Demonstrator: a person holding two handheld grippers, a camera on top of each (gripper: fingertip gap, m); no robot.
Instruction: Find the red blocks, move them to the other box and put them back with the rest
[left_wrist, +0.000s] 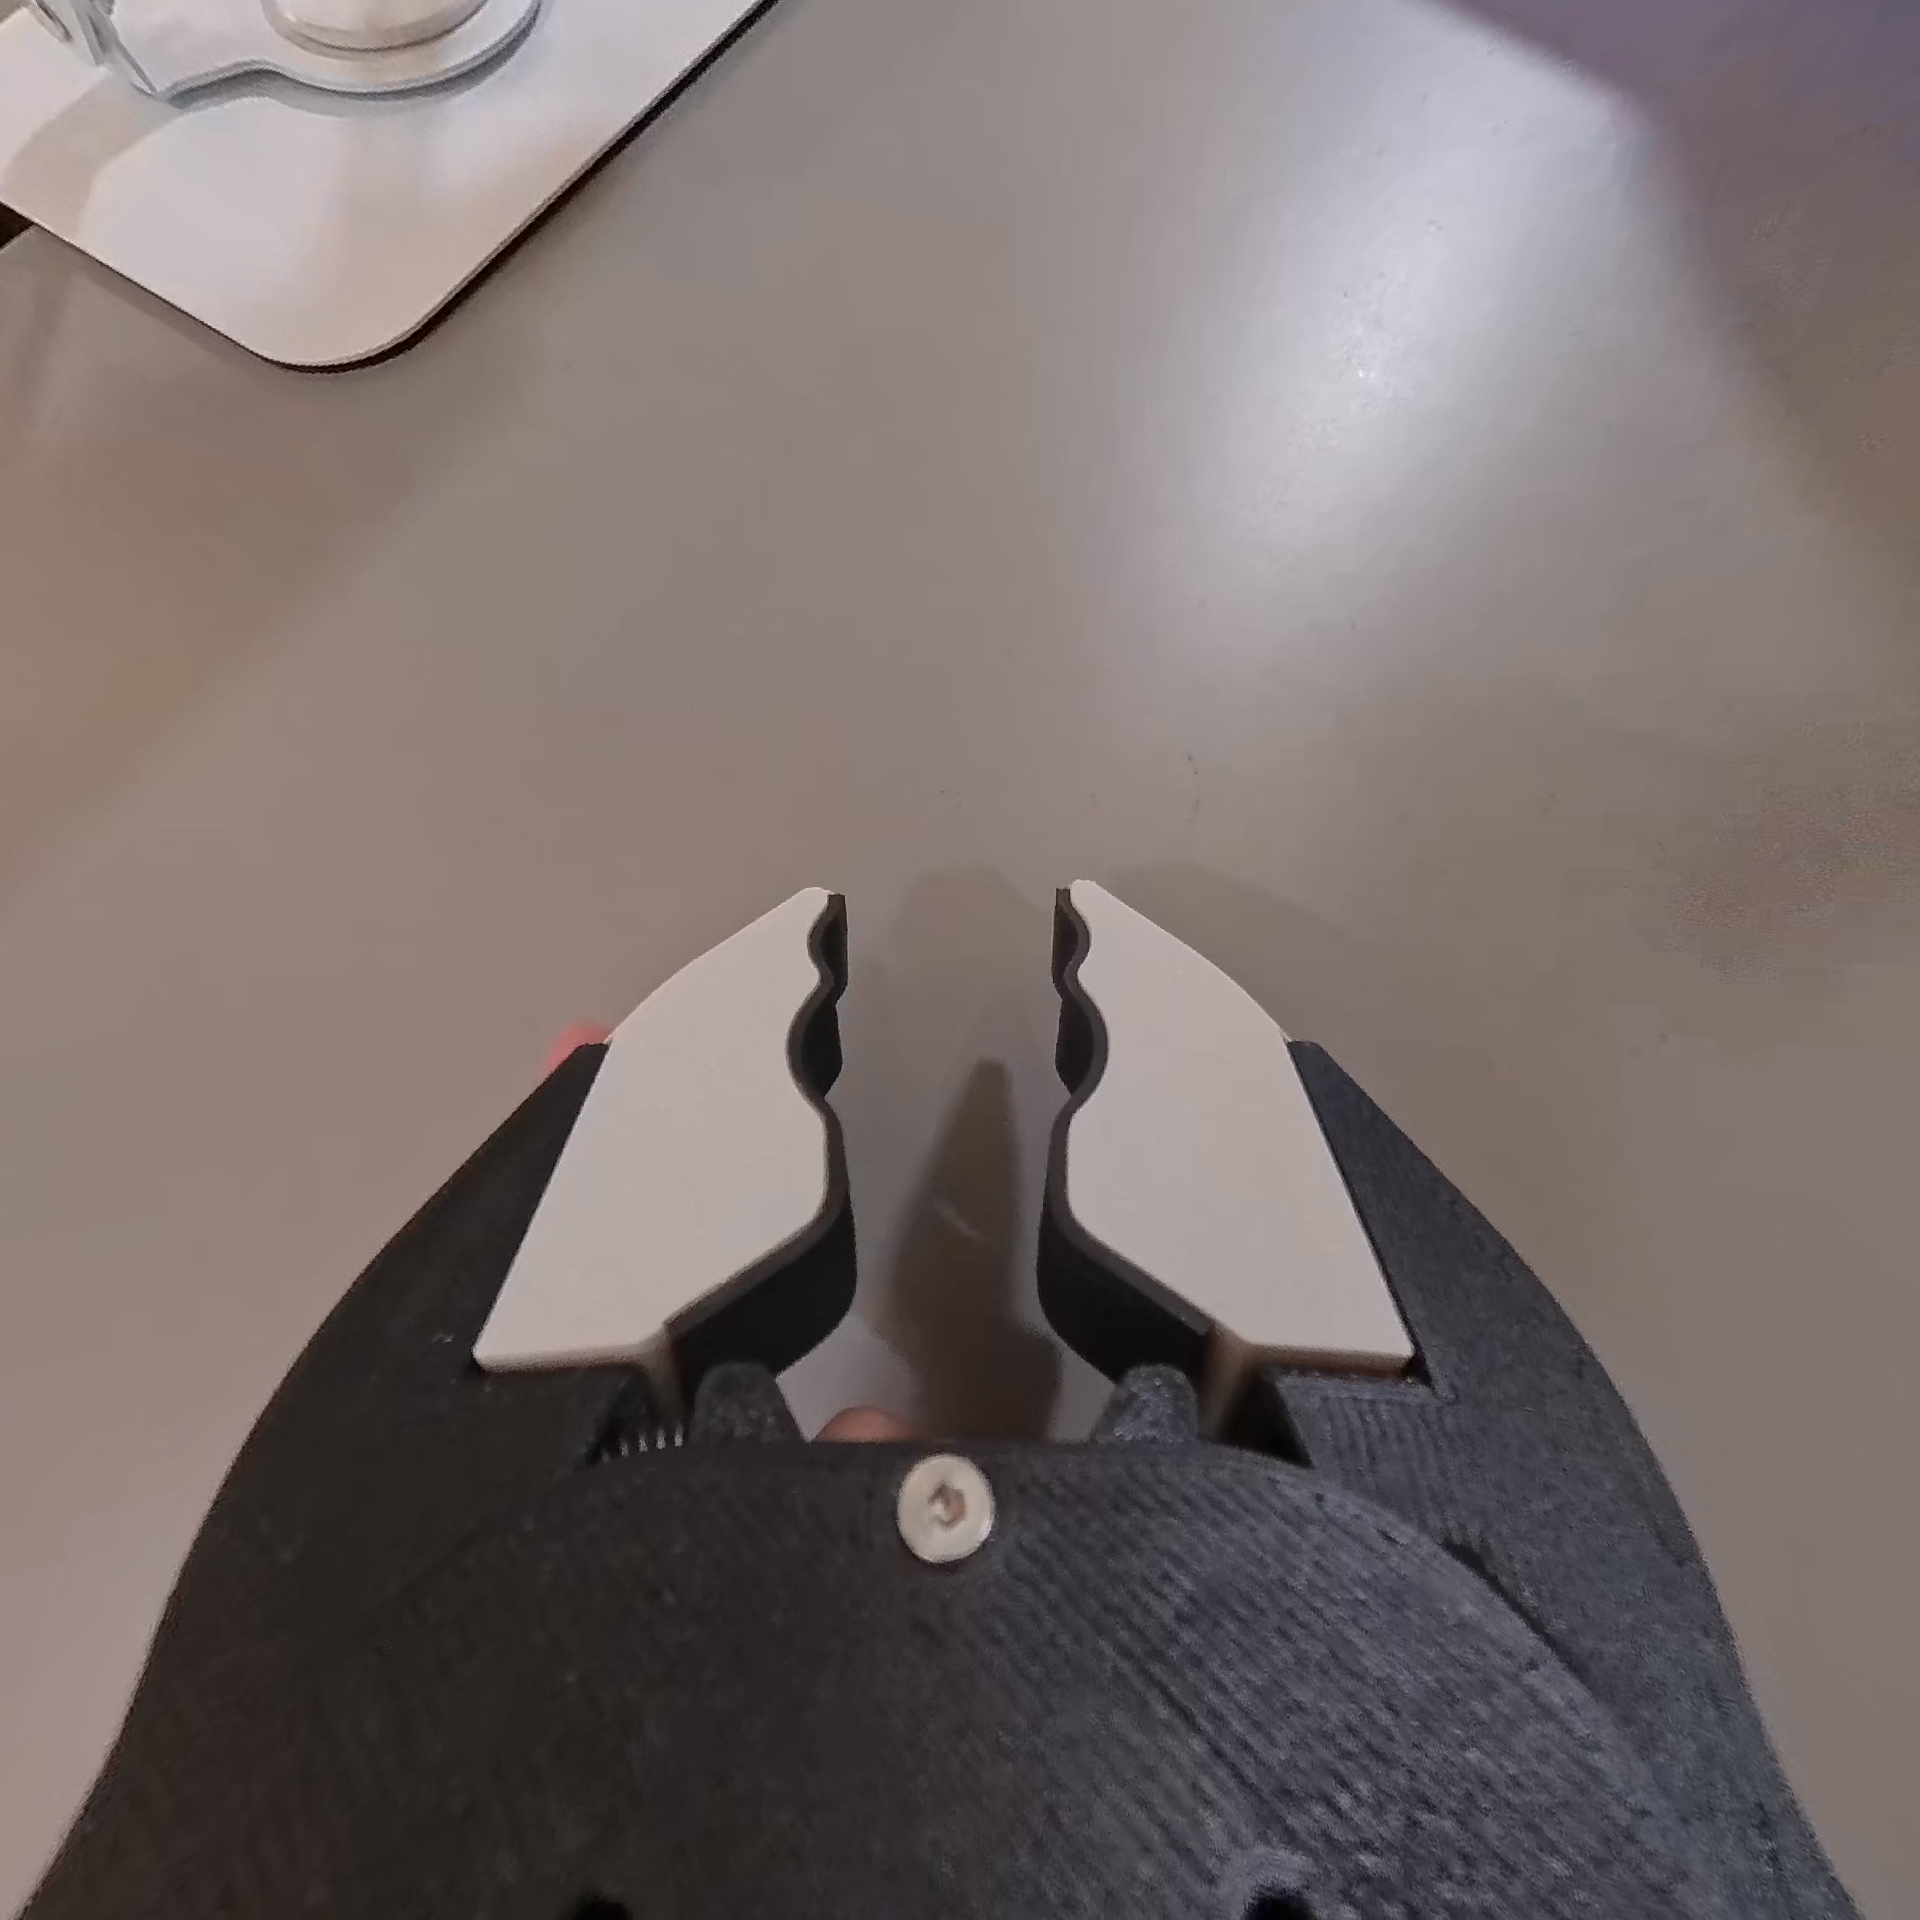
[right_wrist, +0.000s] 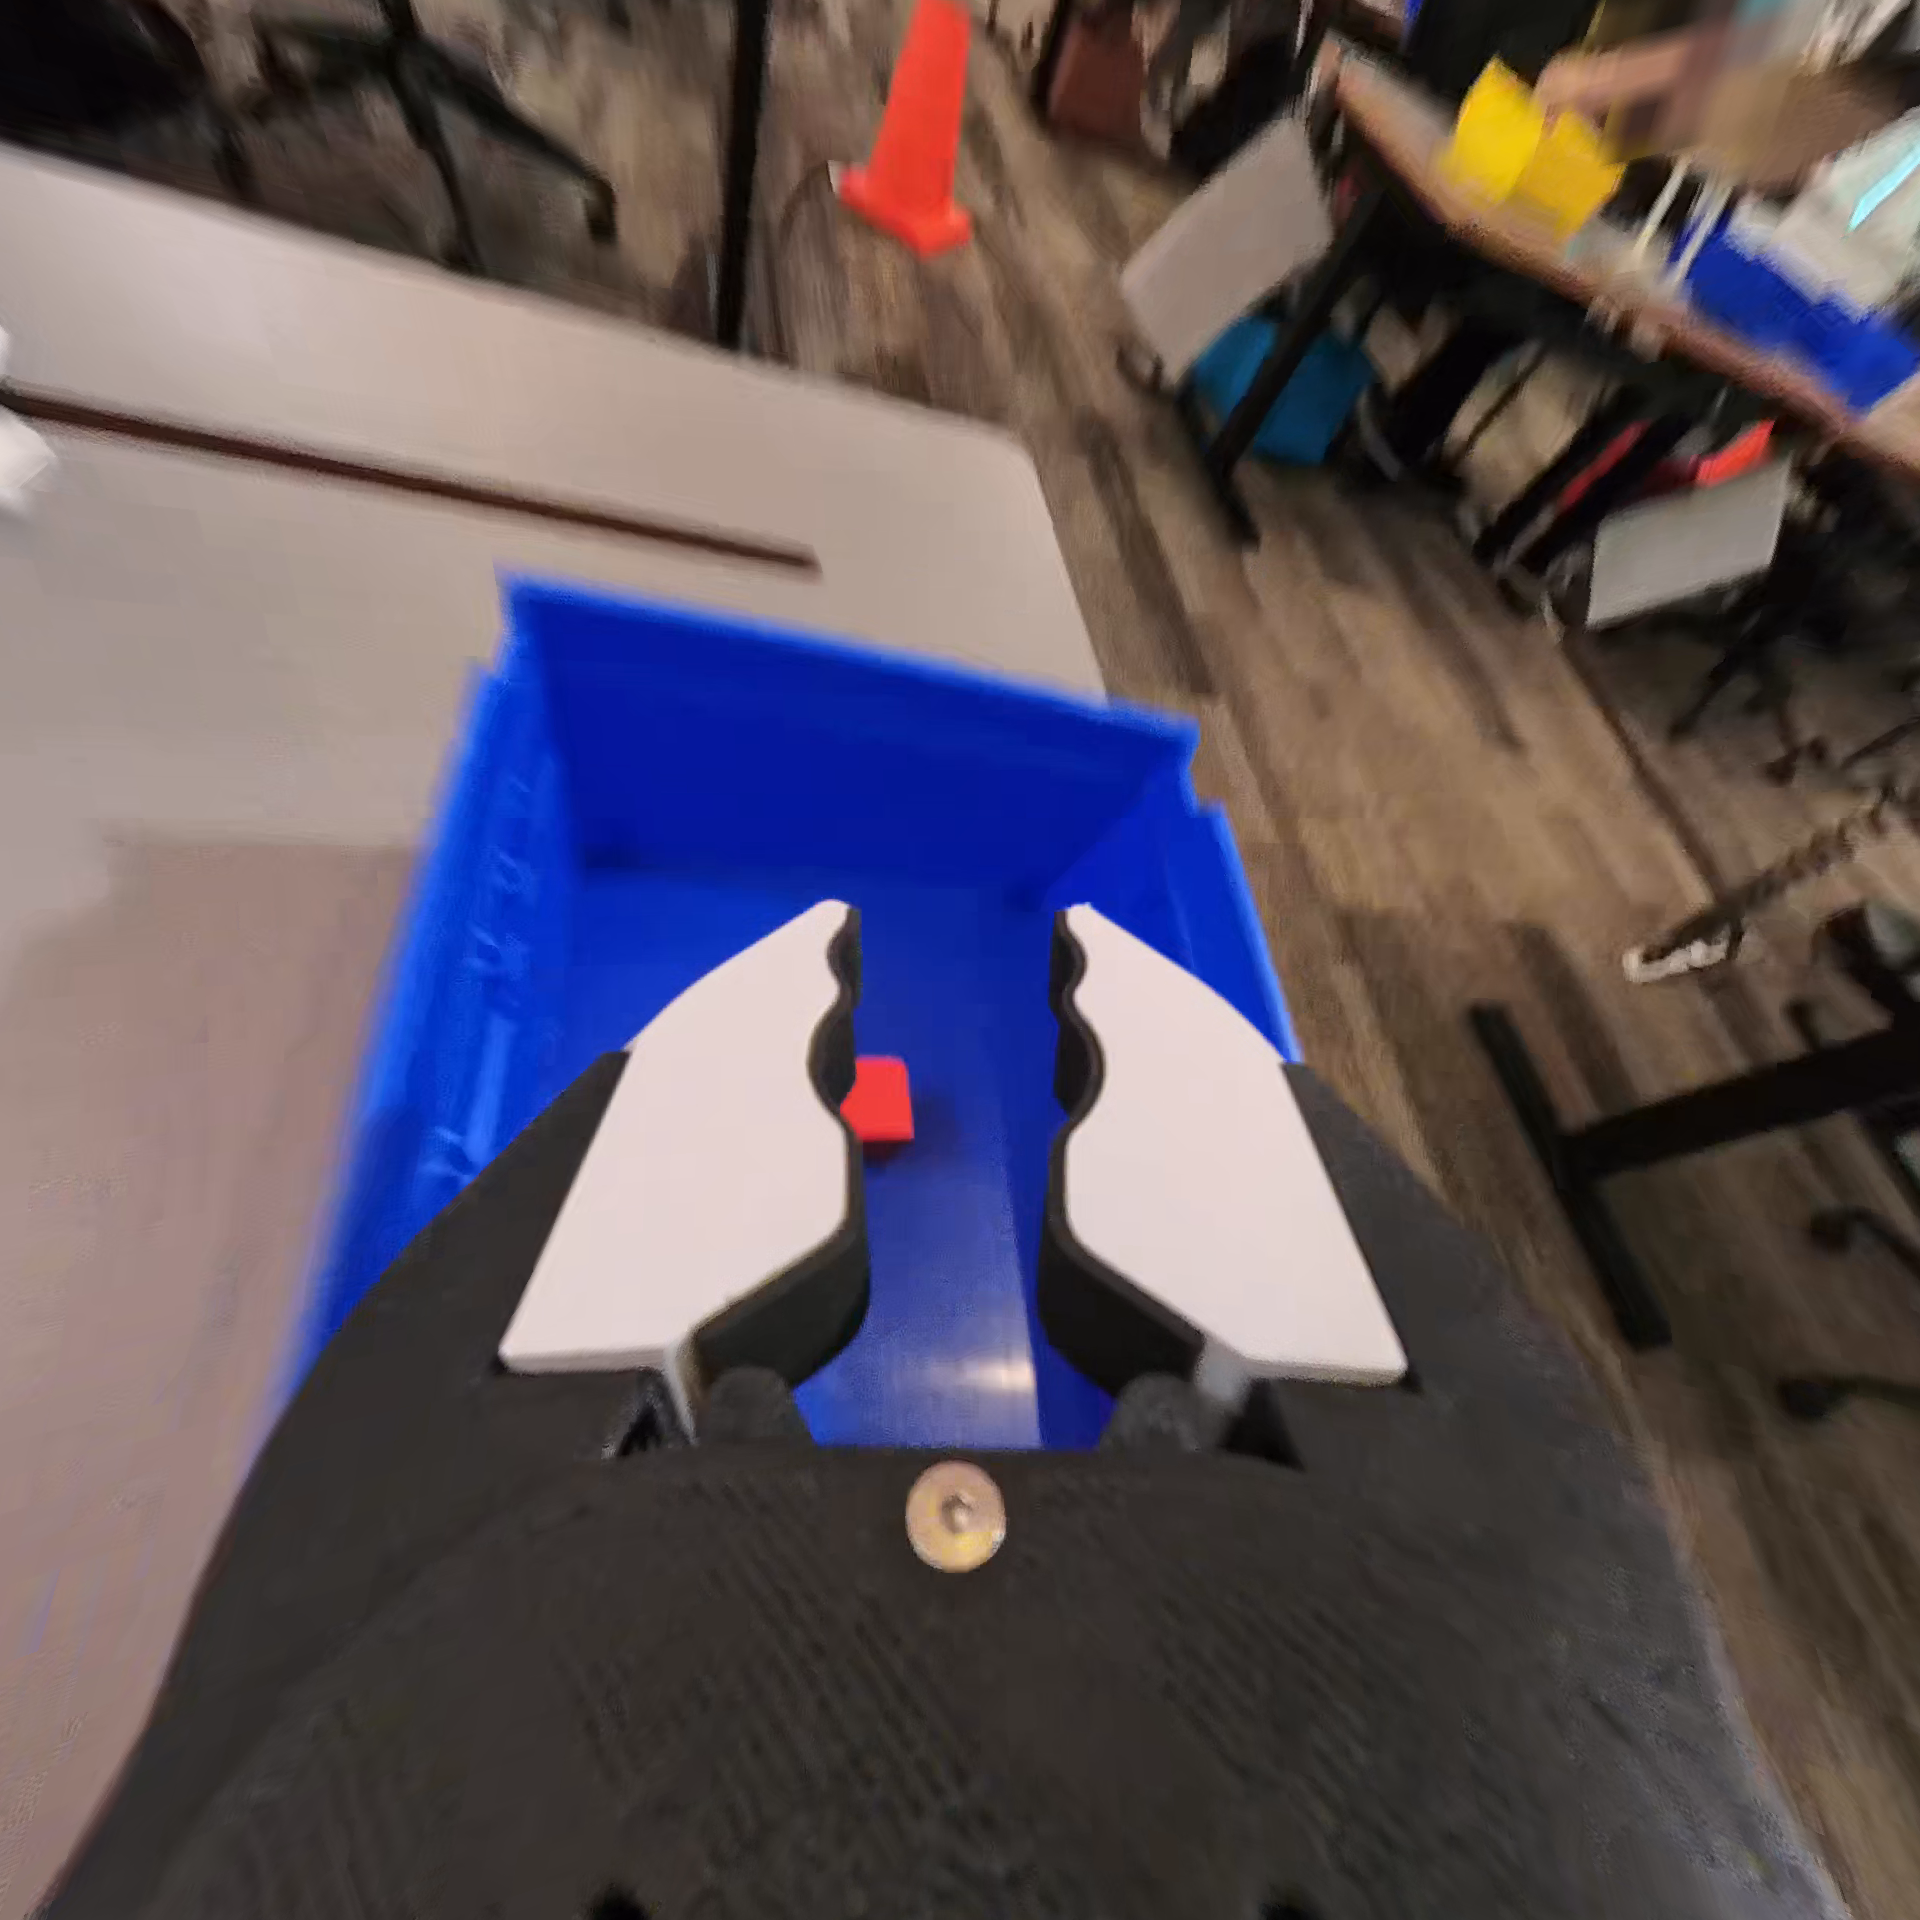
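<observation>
The right hand-held gripper (right_wrist: 956, 925) hangs over the blue box (right_wrist: 831, 727) at the desk (right_wrist: 260, 623) corner, jaws parted and empty; one red block (right_wrist: 881, 1103) lies on the box floor below. The left hand-held gripper (left_wrist: 951, 904), also parted and empty, hovers above bare desk (left_wrist: 935, 520)
</observation>
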